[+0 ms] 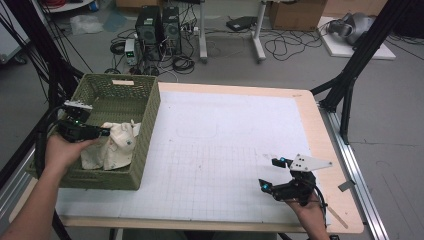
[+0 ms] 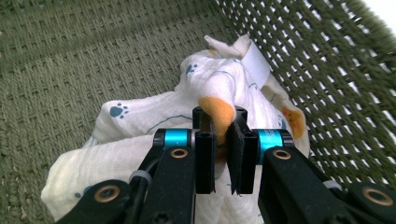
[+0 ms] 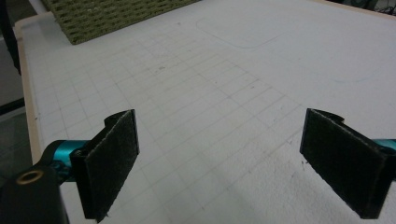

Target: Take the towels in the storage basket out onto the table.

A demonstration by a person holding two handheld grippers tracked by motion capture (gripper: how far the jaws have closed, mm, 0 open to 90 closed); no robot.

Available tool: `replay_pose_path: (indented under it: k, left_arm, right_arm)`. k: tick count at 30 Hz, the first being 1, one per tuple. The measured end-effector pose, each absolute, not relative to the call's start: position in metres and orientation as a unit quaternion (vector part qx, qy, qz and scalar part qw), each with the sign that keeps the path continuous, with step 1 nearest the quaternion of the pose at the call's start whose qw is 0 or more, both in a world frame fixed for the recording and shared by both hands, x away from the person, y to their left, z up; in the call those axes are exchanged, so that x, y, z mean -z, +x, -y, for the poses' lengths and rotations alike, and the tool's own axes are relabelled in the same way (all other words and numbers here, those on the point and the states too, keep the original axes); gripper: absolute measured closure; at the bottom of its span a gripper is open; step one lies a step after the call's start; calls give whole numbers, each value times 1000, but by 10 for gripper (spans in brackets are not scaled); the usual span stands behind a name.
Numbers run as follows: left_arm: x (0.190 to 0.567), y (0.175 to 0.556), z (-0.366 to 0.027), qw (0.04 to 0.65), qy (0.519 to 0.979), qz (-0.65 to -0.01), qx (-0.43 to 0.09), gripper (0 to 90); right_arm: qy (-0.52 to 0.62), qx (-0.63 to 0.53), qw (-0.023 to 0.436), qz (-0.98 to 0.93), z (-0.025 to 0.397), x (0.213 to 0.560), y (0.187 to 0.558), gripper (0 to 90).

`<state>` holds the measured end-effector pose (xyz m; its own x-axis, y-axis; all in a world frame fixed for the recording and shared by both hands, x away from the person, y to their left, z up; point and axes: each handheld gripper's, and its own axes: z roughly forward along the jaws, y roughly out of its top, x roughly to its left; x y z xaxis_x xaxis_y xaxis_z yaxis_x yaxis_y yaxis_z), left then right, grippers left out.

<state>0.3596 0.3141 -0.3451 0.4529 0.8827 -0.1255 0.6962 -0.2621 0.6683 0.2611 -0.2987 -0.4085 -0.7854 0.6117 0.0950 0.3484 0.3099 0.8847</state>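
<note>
Left gripper (image 1: 102, 132) is down inside the green woven basket (image 1: 150, 107) at the left end of the desk (image 1: 320, 150), and it has the cloth (image 1: 112, 147); the high view tells that much, the cream bundle lying against the basket's right wall toward the near end, but not how the jaws stand. The left gripper view (image 2: 223, 144) settles it: the two black jaws are pinched almost together on a raised fold of the cloth (image 2: 154, 135), an orange patch squeezed up between the pads; blue paw prints dot the fabric, a white label (image 2: 256, 63) sticks up at the far side, and the basket's open weave (image 2: 327, 70) rises just beyond to the right, the woven floor spreading away to the left.

Over on the right, the right gripper (image 1: 272, 174) sits low over the white gridded mat (image 1: 225, 150) near the front right corner, well apart from the basket; its grey three-cornered plate (image 1: 310, 162) points right. The right gripper view (image 3: 219, 163) gives what the high view can't: jaws spread wide, nothing between them but bare grid (image 3: 210, 116), a corner of the basket (image 3: 102, 14) far off at the top left.

Beyond the desk: computer towers (image 1: 160, 27), tangled cables (image 1: 285, 47), a cardboard box (image 1: 295, 14) on the floor; black frame struts (image 1: 350, 75) flank the far right corner.
</note>
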Motion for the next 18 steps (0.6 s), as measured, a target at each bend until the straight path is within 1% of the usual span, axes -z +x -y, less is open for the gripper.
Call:
replay_pose_path:
  k: [5, 18]
  left_arm:
    - [342, 355, -319, 358, 778, -499, -134, 822]
    - [329, 342, -335, 430, 738, -505, -122, 823]
  right_arm:
    - [301, -506, 126, -798, 297, 408, 263, 109]
    - [301, -507, 130, -797, 298, 407, 263, 109]
